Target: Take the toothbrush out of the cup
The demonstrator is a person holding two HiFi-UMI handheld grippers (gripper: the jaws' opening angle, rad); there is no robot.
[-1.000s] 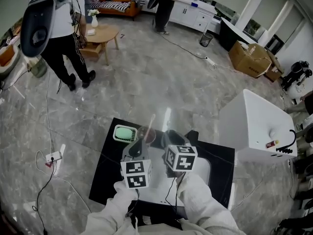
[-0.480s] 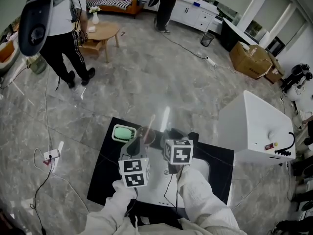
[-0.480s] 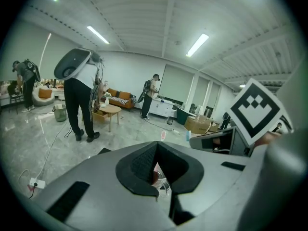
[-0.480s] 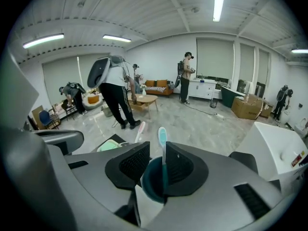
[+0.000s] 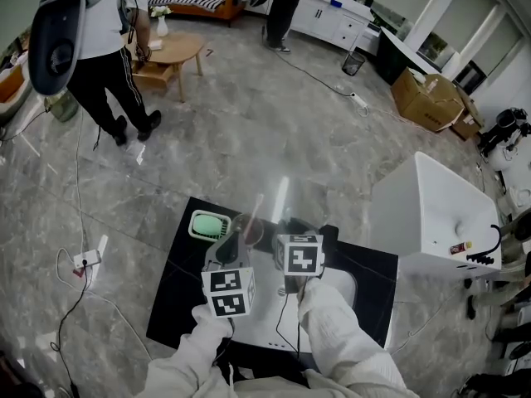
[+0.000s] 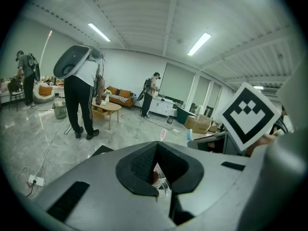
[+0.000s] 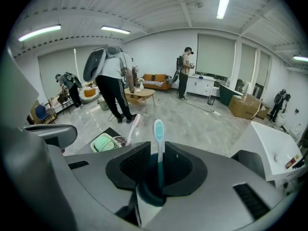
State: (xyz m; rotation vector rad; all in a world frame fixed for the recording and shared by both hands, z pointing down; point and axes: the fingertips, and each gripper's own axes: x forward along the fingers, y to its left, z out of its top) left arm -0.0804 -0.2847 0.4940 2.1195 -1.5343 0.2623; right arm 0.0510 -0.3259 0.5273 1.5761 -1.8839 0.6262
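- Two fingers of my left gripper (image 6: 156,154) pinch the rim of the clear cup (image 6: 162,184).
- Fingers of my right gripper (image 7: 157,147) stand slightly apart around the upright blue-headed toothbrush (image 7: 158,129).

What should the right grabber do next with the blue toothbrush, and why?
Probably squeeze its fingers shut on the handle. In the right gripper view the blue toothbrush stands upright in the dark cup, between the right gripper's fingers, and slim gaps show on both sides, so it doesn't look gripped yet. Lifting comes after.
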